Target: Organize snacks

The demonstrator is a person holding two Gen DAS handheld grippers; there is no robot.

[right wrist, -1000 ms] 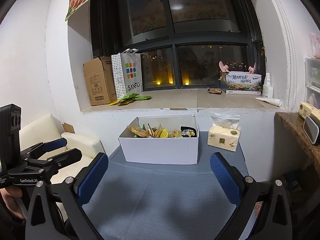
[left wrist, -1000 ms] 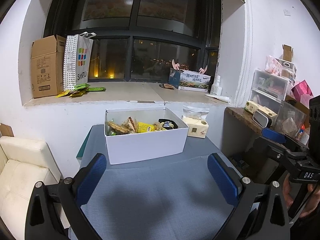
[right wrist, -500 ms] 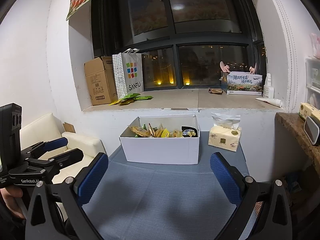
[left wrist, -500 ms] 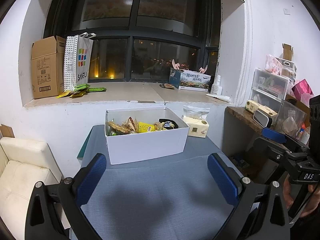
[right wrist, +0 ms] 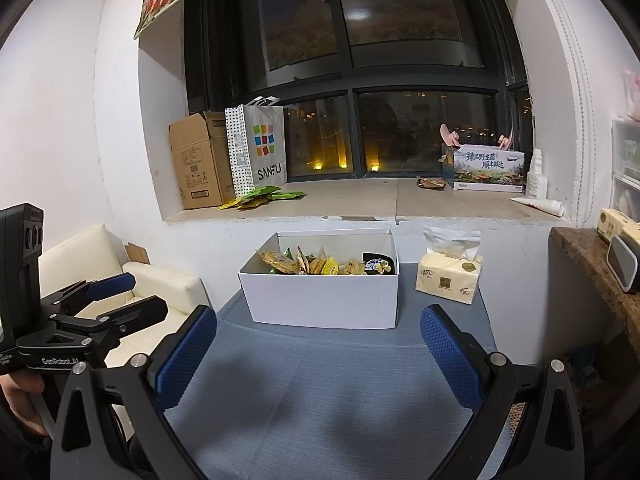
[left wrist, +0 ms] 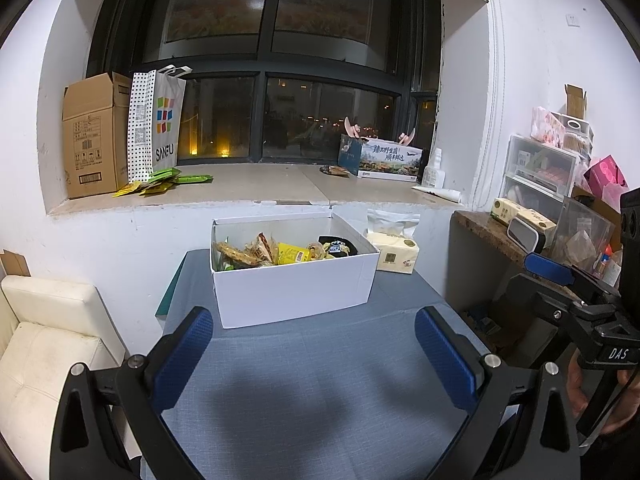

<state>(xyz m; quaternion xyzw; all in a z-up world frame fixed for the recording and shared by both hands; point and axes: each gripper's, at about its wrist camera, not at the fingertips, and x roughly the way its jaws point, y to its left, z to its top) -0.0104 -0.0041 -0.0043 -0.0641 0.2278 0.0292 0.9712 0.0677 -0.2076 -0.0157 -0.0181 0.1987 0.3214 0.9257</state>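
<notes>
A white open box [left wrist: 294, 294] [right wrist: 322, 300] stands at the far side of the blue-grey table [left wrist: 312, 392] [right wrist: 320, 392]. It holds several snack packets [left wrist: 280, 252] [right wrist: 316, 266], yellow, brown and black. More green and yellow packets [left wrist: 160, 186] [right wrist: 260, 198] lie on the window sill. My left gripper [left wrist: 314, 356] is open and empty, held back from the box. My right gripper [right wrist: 318, 354] is open and empty too, also short of the box. Each gripper shows at the edge of the other's view.
A tissue pack [left wrist: 394, 254] [right wrist: 448, 280] sits right of the box. The sill holds a cardboard box [left wrist: 92, 136], a SANFU paper bag [left wrist: 158, 124] and a printed box [left wrist: 384, 158]. A white sofa [left wrist: 44, 344] is at the left, a cluttered side shelf [left wrist: 532, 232] at the right.
Both views have shifted very slightly; the box and snacks have not moved and both grippers stay open.
</notes>
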